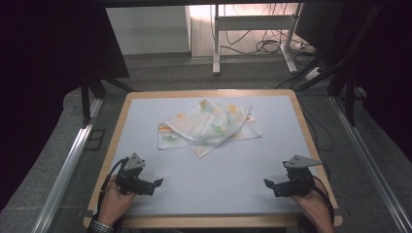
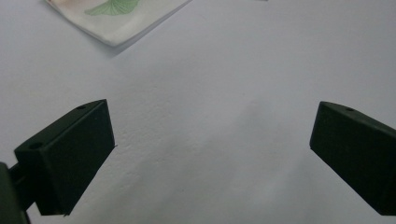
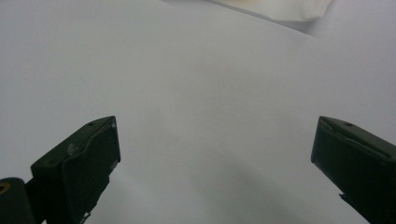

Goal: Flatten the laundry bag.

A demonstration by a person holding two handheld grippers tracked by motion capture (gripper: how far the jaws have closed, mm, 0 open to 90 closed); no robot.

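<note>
My left gripper (image 2: 212, 140) hangs over the pale table (image 2: 224, 84), jaws spread wide with nothing between. A corner of leaf-printed cloth (image 2: 116, 18) lies at upper left.

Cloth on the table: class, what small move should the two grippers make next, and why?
Probably both reach forward to the cloth. It lies crumpled mid-table, while the left gripper and right gripper sit near the front edge, jaws open and empty, apart from it.

The left gripper (image 1: 156, 183) is held low at the near left, its jaws spread wide with nothing between them. The right gripper (image 1: 268, 183) is held at the near right, likewise spread and empty, both turned inward.
</note>
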